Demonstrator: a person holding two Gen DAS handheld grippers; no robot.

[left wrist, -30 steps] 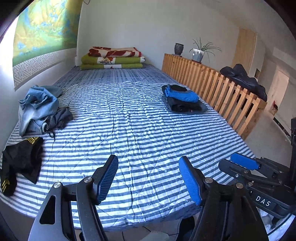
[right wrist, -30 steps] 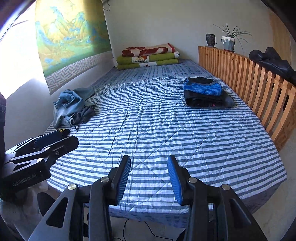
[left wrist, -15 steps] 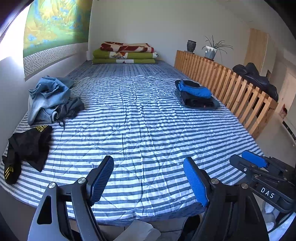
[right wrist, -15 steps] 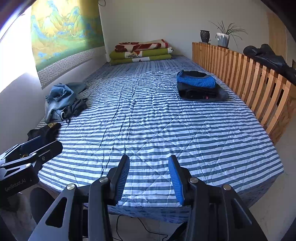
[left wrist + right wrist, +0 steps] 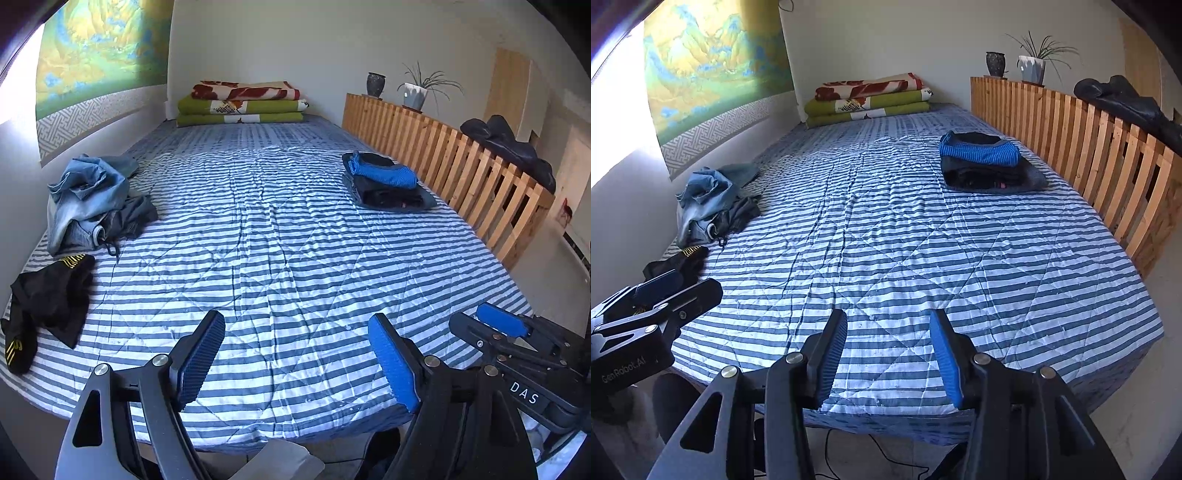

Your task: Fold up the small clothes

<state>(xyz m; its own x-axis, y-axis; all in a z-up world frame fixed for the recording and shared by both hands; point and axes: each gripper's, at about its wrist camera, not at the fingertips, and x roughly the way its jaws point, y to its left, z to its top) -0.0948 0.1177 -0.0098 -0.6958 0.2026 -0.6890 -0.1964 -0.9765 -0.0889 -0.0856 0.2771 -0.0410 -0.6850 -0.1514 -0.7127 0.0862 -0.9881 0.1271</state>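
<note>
- While both views face down the striped bed [image 5: 280, 236], only the left wrist view shows the black garment [image 5: 44, 295] in full: crumpled at the near left edge, yellow lettering on it, unfolded.
- Right wrist view shows just a sliver of that black garment [image 5: 683, 258], mostly hidden behind the left gripper's body at lower left.
- Left wrist view catches the right gripper's side at lower right, "DAS" printed on it.
- Left gripper [image 5: 295, 358]: jaws spread wide, nothing between them, above the bed's near edge.
- Right gripper [image 5: 886, 354]: jaws apart, narrower gap, empty, also over the near edge.
- Denim pile [image 5: 88, 199]: rumpled light blue with a grey piece, left side by the wall, just beyond the black garment, unfolded.
- Folded stack [image 5: 986, 162]: blue striped piece on top of dark ones, neat, right side near the wooden rail [image 5: 1089, 147].
- Folded blankets [image 5: 240, 103] at the far end, green and red.
- Two pots [image 5: 1015, 66] on the rail's top, one with a plant.
</note>
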